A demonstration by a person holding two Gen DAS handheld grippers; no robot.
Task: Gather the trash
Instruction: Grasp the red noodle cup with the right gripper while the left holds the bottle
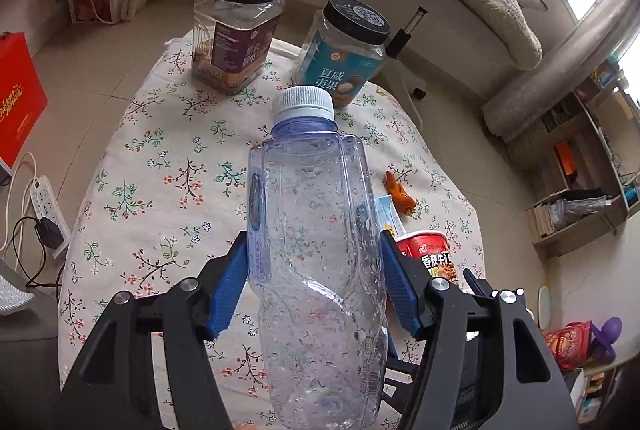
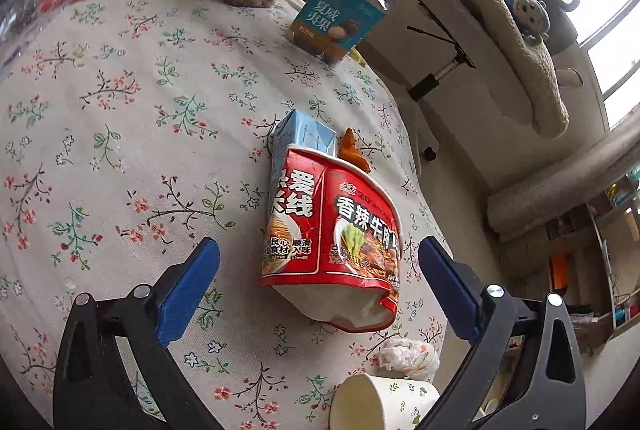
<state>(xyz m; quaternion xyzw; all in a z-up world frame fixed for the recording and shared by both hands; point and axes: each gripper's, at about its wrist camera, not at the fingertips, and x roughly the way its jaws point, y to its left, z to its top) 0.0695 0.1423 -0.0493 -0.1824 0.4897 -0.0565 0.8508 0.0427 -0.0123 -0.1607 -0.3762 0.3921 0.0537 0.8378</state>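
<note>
Clear plastic bottle [image 1: 316,270] clamped between the blue pads of the left gripper [image 1: 314,284] above the floral tablecloth [image 2: 120,134], right gripper [image 2: 318,286] spread wide around a crushed red noodle cup [image 2: 332,230] lying untouched on the cloth, paper cup [image 2: 380,404] and crumpled tissue [image 2: 408,356] seen near the table edge

Both grippers have black linkage arms, silver screws and ribbed blue fingers [image 2: 188,290].
</note>
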